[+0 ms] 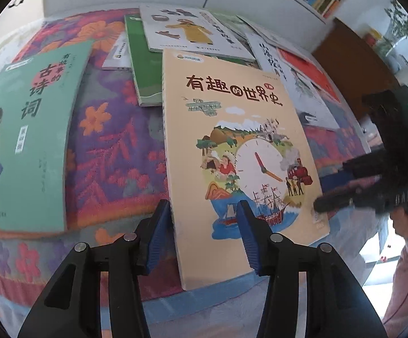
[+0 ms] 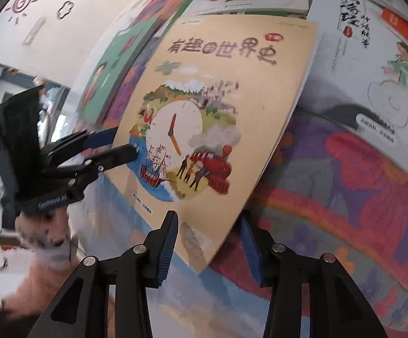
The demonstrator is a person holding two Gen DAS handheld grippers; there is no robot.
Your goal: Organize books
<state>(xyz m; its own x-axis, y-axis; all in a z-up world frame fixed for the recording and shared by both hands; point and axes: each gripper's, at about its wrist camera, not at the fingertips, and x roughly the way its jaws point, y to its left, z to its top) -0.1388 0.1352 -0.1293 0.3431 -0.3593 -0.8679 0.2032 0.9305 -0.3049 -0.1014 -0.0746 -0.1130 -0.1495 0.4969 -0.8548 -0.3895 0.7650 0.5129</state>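
A: Where's the book, and who has hold of it?

B: The beige world-history book (image 1: 232, 152), the one with the clock on its cover, has its near end sticking out past the edge of the flowered tablecloth (image 1: 113, 152), its far end lying against the other books. The left gripper (image 1: 201, 233) straddles its near left corner, one blue pad under the spine edge, the other on the cover. The right gripper (image 2: 208, 242) straddles the near right corner the same way.

A: Clamped, or just around it?

B: Both sets of jaws stand partly open, far wider than this thin book. From the right wrist view the left pair seems to pinch the corner, though that view is smeared; whether the right pads truly press, I cannot tell.

A: So what could go wrong?

B: Mostly a slip. With corner holds only and a glossy cover, a loose pad would let the book slide out or sag toward the floor. If one hand lifts ahead of the other, the cover could bend or twist.

A: And the neighbours?

B: The far end touches the green book (image 1: 144, 64) and the white picture book (image 1: 192, 31). Dragging rather than lifting could shove that pile askew, or snag the white book with the robed figure (image 2: 378, 64) just beside it.
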